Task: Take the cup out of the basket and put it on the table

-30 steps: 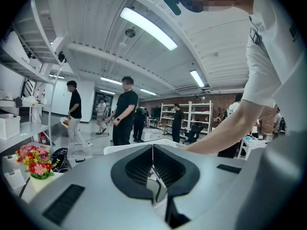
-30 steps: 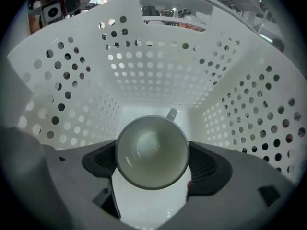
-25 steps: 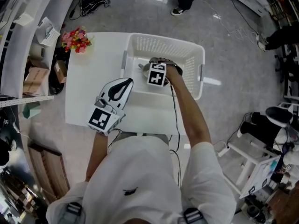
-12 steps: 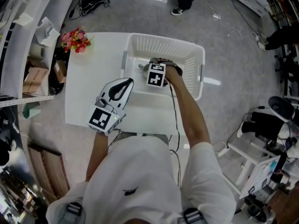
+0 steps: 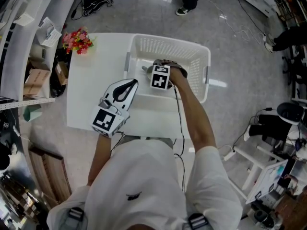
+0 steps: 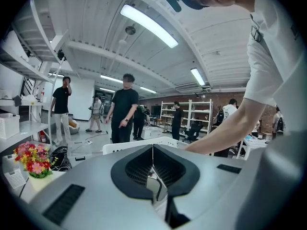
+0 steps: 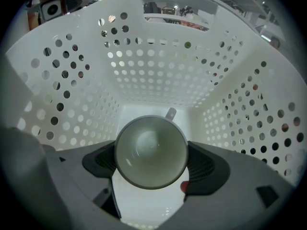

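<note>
A pale grey-green cup (image 7: 150,152) with a handle at its far side sits between my right gripper's (image 7: 150,161) dark pads, which press on its two sides. It hangs inside the white perforated basket (image 7: 158,71), mouth toward the camera. In the head view the right gripper (image 5: 154,70) reaches down into the basket (image 5: 196,56), and only a bit of the cup (image 5: 146,69) shows beside the marker cube. My left gripper (image 5: 125,86) hovers over the white table (image 5: 91,85) to the basket's left, its jaws together with nothing between them.
A bunch of red and pink flowers (image 5: 76,40) lies at the table's far left corner. Shelves with boxes (image 5: 33,80) run along the left. Several people (image 6: 122,110) stand across the room. Chairs and a cart (image 5: 273,143) stand at the right.
The left gripper has shifted very slightly to the right. The right gripper stays in the basket on the cup.
</note>
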`<state>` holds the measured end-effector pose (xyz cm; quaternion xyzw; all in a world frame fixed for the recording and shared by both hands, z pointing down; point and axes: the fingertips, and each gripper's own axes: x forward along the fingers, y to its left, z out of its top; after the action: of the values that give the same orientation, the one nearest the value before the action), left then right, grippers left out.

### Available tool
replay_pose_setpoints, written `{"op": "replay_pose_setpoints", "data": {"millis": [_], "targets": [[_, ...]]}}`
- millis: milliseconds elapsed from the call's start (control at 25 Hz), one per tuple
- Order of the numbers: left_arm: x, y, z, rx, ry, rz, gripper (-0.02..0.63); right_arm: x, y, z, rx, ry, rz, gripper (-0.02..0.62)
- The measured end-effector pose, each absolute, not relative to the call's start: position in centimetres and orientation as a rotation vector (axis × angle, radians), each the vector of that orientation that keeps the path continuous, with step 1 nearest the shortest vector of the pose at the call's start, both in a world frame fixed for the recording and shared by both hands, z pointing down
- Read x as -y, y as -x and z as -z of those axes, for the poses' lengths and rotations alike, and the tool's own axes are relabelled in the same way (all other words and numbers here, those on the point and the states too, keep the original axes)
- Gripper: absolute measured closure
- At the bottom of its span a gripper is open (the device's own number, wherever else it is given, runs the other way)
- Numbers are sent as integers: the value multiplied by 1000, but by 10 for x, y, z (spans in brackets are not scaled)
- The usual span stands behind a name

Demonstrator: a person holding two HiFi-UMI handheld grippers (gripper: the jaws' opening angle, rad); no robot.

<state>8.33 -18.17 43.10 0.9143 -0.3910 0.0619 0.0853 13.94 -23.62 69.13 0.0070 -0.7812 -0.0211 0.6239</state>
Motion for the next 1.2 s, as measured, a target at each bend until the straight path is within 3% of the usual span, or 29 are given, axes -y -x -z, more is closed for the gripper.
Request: {"op": "replay_pose_setpoints", "data": {"millis": [1200], "targets": [[179, -67, -405, 1242, -2743, -114, 594, 229, -122, -546, 1901, -63, 190, 173]]}}
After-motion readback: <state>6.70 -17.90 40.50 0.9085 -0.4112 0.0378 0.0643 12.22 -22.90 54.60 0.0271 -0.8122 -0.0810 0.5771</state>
